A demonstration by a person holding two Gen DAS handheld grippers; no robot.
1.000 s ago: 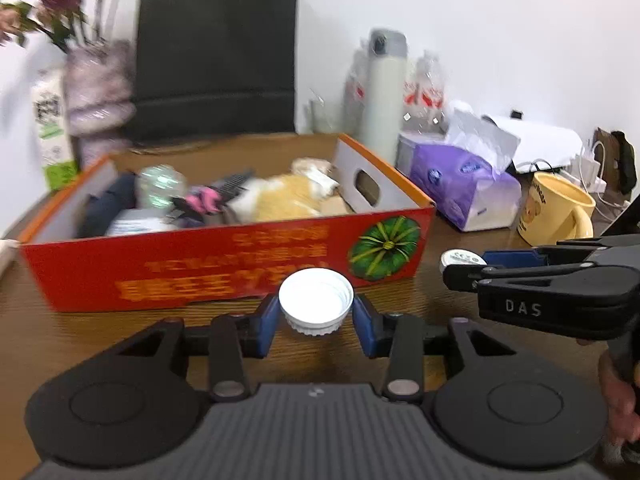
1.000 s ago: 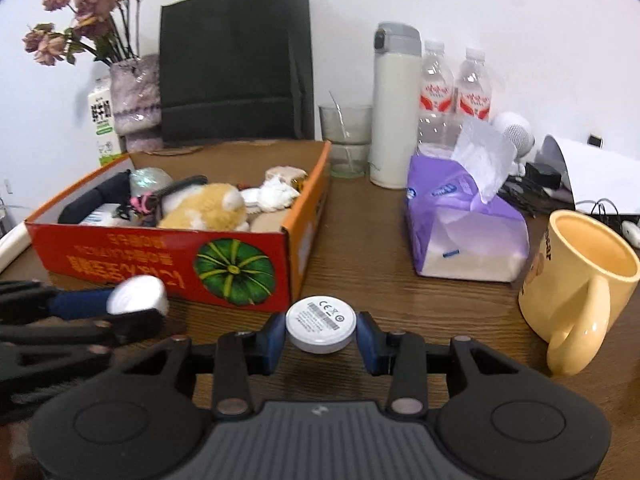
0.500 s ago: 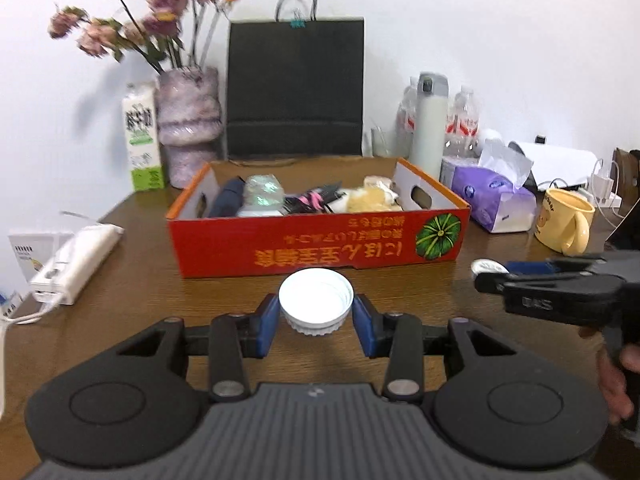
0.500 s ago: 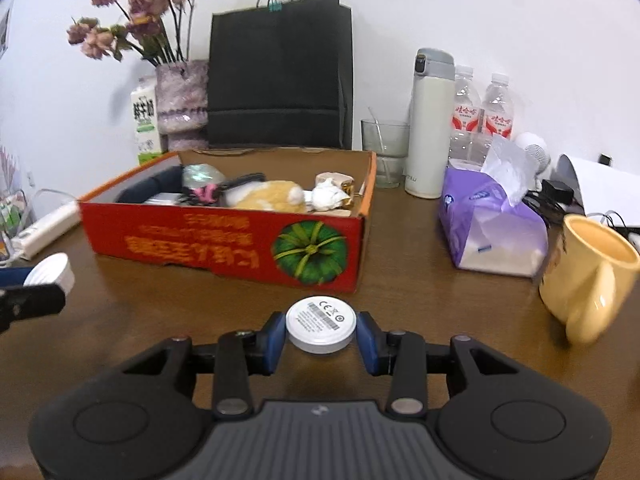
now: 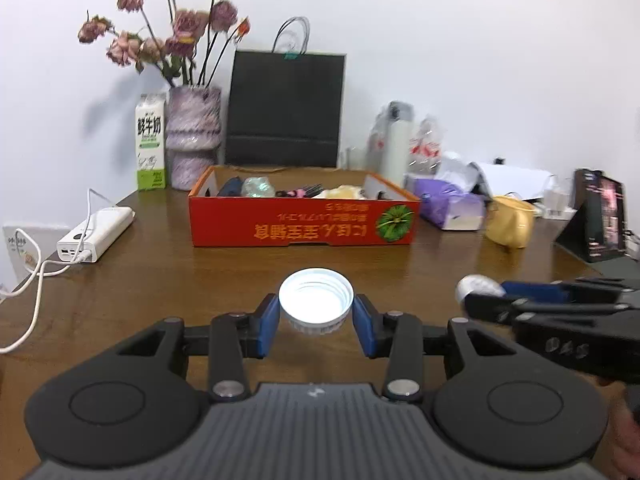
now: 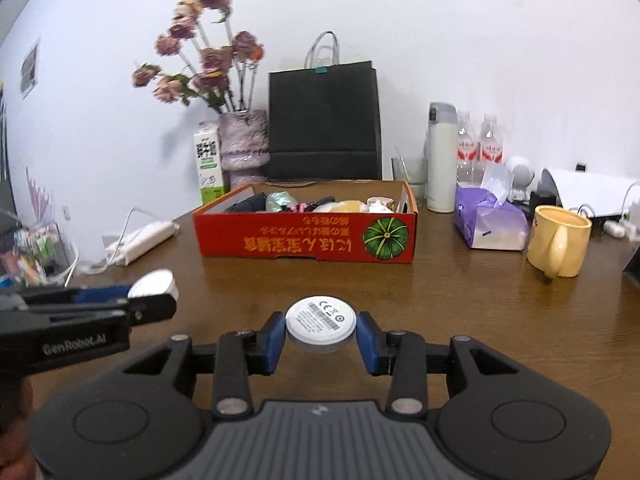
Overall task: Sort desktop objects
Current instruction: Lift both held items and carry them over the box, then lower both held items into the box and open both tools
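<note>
My left gripper (image 5: 316,316) is shut on a white screw cap (image 5: 316,300), open side up, held above the wooden table. My right gripper (image 6: 321,338) is shut on a white round disc with a barcode label (image 6: 321,320). Each gripper shows in the other's view: the right one (image 5: 480,294) to the right, the left one (image 6: 154,292) to the left. The red cardboard box (image 5: 304,228) (image 6: 308,236) stands farther back and holds a plush toy, a brush and other small items.
Behind the box stand a black paper bag (image 6: 324,120), a vase of dried flowers (image 6: 242,144) and a milk carton (image 6: 208,168). To the right are a purple tissue pack (image 6: 490,220), a yellow mug (image 6: 558,240), a thermos (image 6: 440,156) and bottles. A white power bank (image 5: 96,232) lies left.
Both grippers have drawn back from the box and risen, each still holding its item. The box now looks smaller and farther away.
</note>
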